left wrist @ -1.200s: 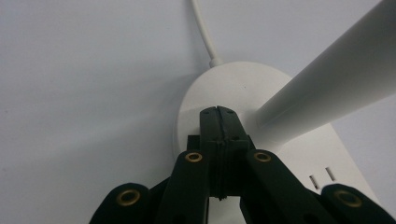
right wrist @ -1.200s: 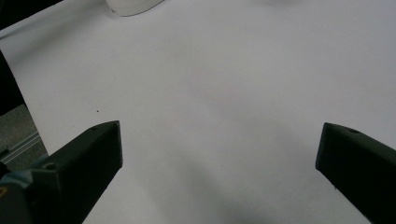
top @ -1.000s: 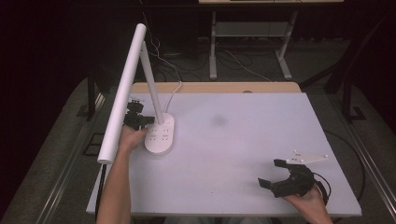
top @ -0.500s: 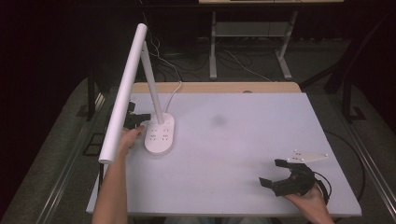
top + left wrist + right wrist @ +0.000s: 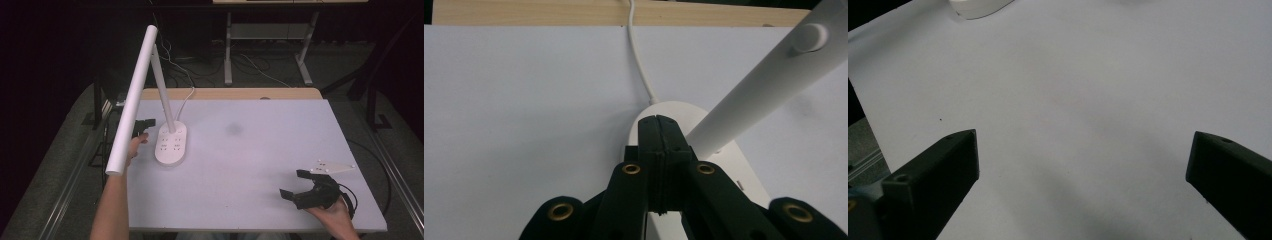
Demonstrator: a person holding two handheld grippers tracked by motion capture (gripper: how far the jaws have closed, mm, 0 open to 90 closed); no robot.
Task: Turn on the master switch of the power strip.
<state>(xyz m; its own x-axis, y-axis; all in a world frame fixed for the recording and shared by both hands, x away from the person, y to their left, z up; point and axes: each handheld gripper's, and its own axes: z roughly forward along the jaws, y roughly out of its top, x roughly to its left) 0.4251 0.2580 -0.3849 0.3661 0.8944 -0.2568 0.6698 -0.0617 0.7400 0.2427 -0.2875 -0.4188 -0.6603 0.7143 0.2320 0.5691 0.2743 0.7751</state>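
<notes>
The lamp (image 5: 170, 145) looks like smooth white plastic with a slight sheen, base and tube alike; the table (image 5: 260, 165) beneath it is matt white with a bare wood strip along its far edge (both claws look matt black plastic)

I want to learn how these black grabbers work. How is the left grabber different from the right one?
The left gripper has its jaws pressed shut with nothing between them; the right gripper has its jaws spread wide apart. The left gripper is beside the white lamp base; the right gripper is at the table's near right corner, away from the lamp. Both are black, two-jawed and hand-held.
</notes>
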